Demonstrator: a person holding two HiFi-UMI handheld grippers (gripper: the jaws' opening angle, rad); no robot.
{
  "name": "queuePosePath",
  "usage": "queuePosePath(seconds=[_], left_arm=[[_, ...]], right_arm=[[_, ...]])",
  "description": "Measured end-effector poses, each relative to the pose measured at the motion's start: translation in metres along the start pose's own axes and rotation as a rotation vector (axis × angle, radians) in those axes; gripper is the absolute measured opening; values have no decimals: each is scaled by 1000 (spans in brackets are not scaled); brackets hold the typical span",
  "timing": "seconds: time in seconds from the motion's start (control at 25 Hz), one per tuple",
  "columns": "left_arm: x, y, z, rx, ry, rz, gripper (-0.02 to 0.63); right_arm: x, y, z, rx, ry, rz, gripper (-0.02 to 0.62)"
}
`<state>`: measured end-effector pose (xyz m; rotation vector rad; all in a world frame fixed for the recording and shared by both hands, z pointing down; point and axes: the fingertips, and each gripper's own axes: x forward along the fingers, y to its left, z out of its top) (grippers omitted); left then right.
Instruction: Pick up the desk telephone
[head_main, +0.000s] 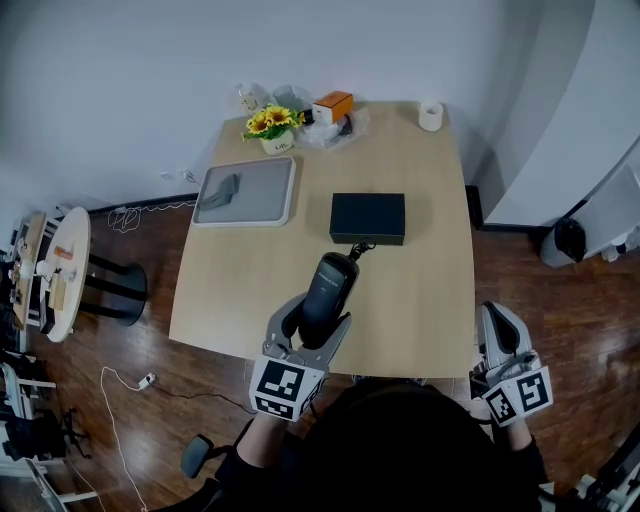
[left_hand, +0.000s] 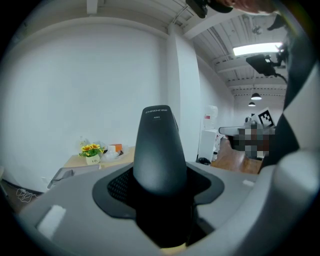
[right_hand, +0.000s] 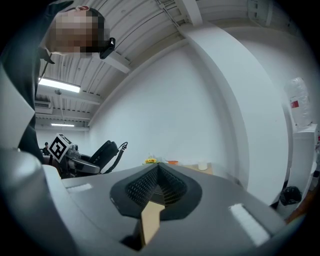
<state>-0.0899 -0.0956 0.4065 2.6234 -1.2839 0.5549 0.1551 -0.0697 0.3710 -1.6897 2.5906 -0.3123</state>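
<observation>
My left gripper (head_main: 318, 330) is shut on the black telephone handset (head_main: 328, 288), which it holds lifted above the near part of the table. In the left gripper view the handset (left_hand: 157, 152) stands up between the jaws and fills the middle. A coiled cord (head_main: 358, 250) runs from the handset to the black telephone base (head_main: 368, 217) at the table's middle. My right gripper (head_main: 500, 345) hangs off the table's near right corner, shut with nothing between its jaws (right_hand: 159, 192). The right gripper view shows the handset (right_hand: 102, 152) held up at the left.
A grey tray (head_main: 248, 189) with a dark item lies at the back left of the wooden table (head_main: 420, 300). Yellow flowers (head_main: 272, 124), an orange box (head_main: 333, 105) and a white cup (head_main: 431, 115) line the far edge. A round side table (head_main: 68, 270) stands at the left.
</observation>
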Motion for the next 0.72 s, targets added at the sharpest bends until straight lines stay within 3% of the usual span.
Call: queuePosePath(seconds=[0.72], left_arm=[[-5,7,0,-2,-6,12,262]], right_arm=[[2,6,-4,-4,10,7,0]])
